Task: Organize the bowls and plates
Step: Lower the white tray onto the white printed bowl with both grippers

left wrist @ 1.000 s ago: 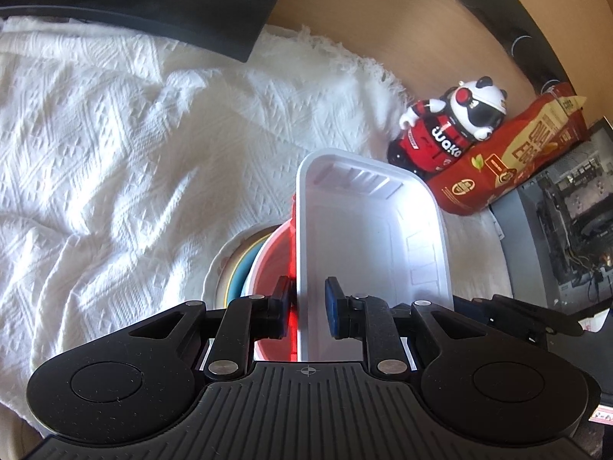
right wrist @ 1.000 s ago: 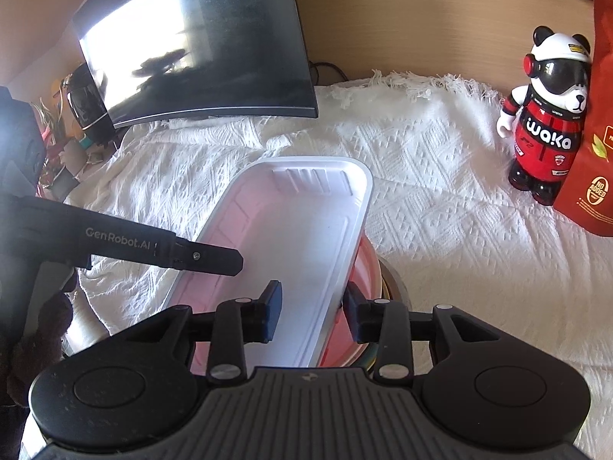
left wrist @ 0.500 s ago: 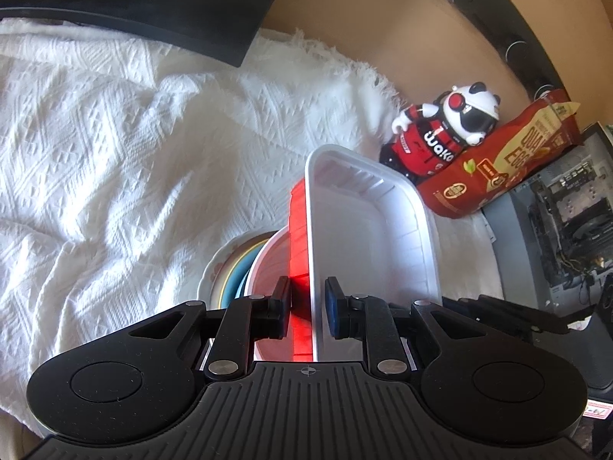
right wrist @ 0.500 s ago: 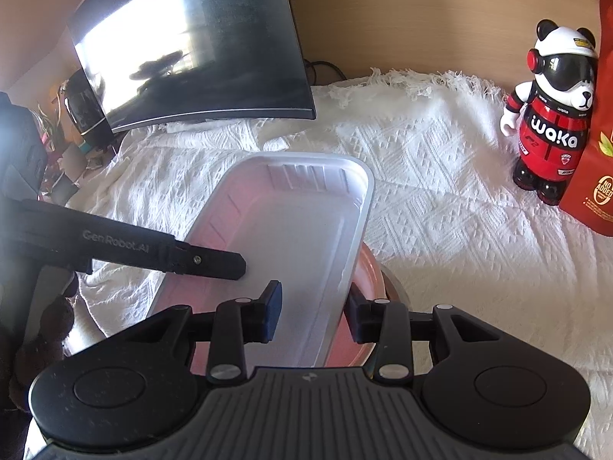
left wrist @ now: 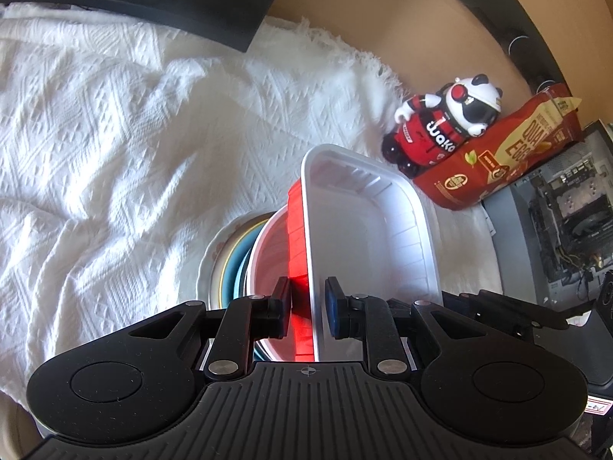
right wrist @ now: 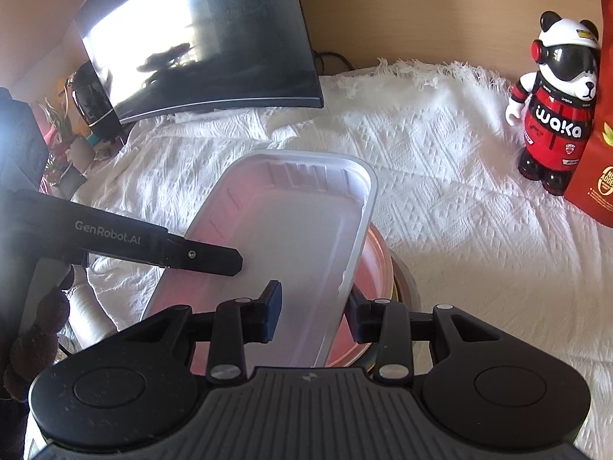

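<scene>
**Tray tilts higher over the stacked dishes**

Since the earlier frame the white rectangular plastic tray with red outer walls (left wrist: 367, 230) sits steeper in the left view, more of its red side showing; the toy and bag have slid further up that view. Left tongs (left wrist: 308, 312) are narrowed on the tray's near-left rim, one pad on the red outer wall, one inside. Right tongs (right wrist: 314, 316) grip the opposite long rim, likewise part closed with a pad on each side of the wall. Tray hangs tilted above a pink round bowl (right wrist: 373, 268), which nests on a blue plate (left wrist: 231, 268) and a white floral-edged plate (left wrist: 210, 264). Stack rests on a white woven cloth (right wrist: 440, 176) covering the surface. Far right: panda figurine in red suit (right wrist: 555, 115), beside a red snack bag (left wrist: 498, 165). Dark curved monitor (right wrist: 207, 38) behind.
</scene>
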{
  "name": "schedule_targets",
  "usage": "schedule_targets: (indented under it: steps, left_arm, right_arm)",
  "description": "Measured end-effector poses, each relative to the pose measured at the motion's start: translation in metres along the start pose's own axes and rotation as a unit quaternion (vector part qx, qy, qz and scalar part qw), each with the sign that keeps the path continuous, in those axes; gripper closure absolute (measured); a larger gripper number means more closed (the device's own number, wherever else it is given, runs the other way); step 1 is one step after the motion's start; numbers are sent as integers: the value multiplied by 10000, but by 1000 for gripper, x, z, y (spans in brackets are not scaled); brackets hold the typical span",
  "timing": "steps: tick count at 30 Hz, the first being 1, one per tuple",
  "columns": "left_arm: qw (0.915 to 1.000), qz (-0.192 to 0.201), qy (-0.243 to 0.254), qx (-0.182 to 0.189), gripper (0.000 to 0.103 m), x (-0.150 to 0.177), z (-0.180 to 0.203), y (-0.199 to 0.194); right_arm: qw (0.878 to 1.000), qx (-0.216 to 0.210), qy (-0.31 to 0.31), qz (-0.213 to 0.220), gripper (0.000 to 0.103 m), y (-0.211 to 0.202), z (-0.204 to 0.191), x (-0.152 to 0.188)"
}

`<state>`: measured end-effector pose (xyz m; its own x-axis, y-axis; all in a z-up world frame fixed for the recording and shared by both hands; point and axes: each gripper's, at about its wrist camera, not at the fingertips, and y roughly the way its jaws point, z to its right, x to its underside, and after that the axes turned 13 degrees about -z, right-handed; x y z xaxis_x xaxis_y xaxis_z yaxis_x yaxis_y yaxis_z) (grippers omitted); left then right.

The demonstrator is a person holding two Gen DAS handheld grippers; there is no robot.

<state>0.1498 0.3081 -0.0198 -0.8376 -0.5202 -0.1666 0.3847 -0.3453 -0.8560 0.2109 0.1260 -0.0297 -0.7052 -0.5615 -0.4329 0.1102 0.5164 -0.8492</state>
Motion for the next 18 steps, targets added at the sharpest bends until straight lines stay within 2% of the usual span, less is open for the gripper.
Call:
schedule_targets:
  steps: [6,18]
  left_arm:
    - [9999,153,3,27,82,0,2,-10]
    - [9998,148,-102,74,82,2,0,-12]
  right_arm:
    - [9999,15,-53,97,67,-7,0,0]
    - [9999,44,-77,116,66,-9,-3,1]
